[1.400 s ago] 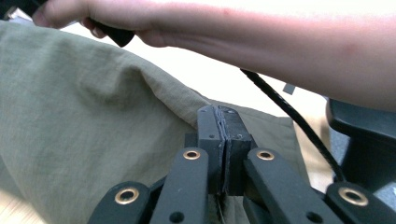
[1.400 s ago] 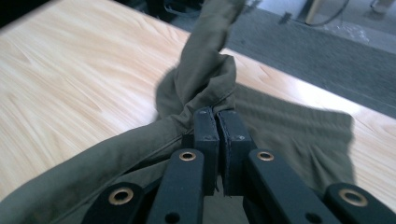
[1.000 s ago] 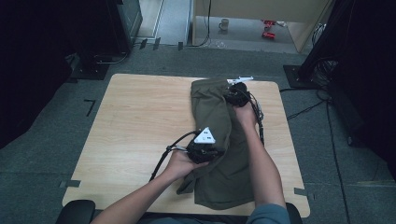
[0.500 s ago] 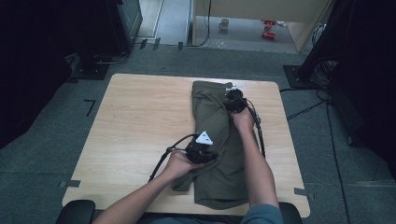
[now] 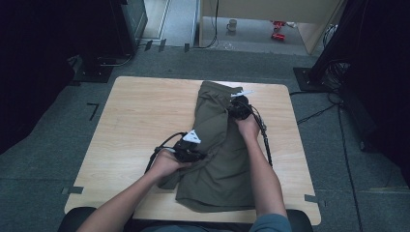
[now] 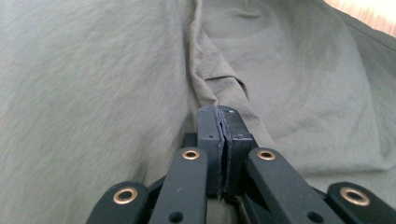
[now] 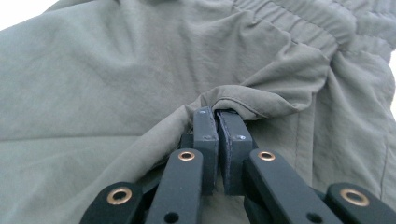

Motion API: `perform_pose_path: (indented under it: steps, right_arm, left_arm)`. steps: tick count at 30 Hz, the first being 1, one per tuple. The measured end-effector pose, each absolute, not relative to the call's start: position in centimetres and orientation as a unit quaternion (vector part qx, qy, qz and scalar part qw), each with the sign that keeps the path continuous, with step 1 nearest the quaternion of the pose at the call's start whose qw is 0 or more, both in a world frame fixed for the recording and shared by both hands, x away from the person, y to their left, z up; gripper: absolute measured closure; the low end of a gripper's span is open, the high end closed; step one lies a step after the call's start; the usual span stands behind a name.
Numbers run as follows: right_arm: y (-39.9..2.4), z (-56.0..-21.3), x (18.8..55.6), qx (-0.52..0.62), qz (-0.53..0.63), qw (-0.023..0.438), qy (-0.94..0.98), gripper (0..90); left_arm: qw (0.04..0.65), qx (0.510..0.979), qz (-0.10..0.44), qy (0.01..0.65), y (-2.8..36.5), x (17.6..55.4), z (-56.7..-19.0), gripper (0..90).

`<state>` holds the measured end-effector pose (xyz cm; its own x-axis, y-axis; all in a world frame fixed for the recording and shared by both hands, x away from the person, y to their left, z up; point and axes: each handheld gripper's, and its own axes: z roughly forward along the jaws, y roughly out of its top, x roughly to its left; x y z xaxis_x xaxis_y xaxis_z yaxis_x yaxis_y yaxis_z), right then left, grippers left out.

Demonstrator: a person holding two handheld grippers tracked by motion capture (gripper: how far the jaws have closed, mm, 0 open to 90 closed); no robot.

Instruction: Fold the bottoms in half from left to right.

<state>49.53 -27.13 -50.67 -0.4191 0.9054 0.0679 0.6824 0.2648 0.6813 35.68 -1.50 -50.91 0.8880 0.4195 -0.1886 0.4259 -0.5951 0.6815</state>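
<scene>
Olive-green shorts [image 5: 220,159] lie lengthwise on the wooden table [image 5: 140,116], waistband toward the far edge. My left gripper [image 5: 193,153] sits at the shorts' left edge near the middle. In the left gripper view it [image 6: 218,111] is shut on a pinched fold of the olive fabric [image 6: 210,79]. My right gripper [image 5: 238,107] is up near the waistband. In the right gripper view it [image 7: 215,113] is shut on a bunched fold just below the elastic waistband [image 7: 299,23].
A white label or paper scrap [image 5: 241,93] lies by the waistband at the far edge. Bare table spreads to the left of the shorts. Cables [image 5: 263,137] trail from both grippers. Beyond the table, a mug [image 5: 232,24] stands on the floor.
My left gripper has pulled its fold leftward and toward the near edge, dragging the shorts' left side with it. The right gripper has sunk slightly onto the cloth near the waistband.
</scene>
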Motion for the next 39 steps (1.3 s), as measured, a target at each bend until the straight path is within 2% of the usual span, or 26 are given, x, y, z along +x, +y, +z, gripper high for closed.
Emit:
perform_pose_path:
  steps: [9, 24, 30, 39]
  right_arm:
    - [-25.5, -50.9, 49.4, 0.505, 0.34, 0.17, 0.775, 86.2]
    - [-23.1, -51.2, 49.1, 0.494, 0.363, 0.158, 0.774, 85.0]
    - [-23.0, -51.0, 49.2, 0.496, 0.357, 0.155, 0.776, 85.0]
    - [-23.5, -49.3, 48.9, 0.503, 0.369, 0.151, 0.767, 85.3]
  left_arm:
    - [0.374, 0.886, 0.003, 0.273, 2.8, 38.0, -50.6, 88.9]
    - [0.342, 0.884, 0.072, 0.312, 8.2, 40.7, -50.0, 88.9]
    - [0.348, 0.88, 0.056, 0.318, 8.3, 39.9, -48.6, 89.2]
    - [0.406, 0.867, 0.087, 0.275, 8.3, 35.9, -43.3, 89.6]
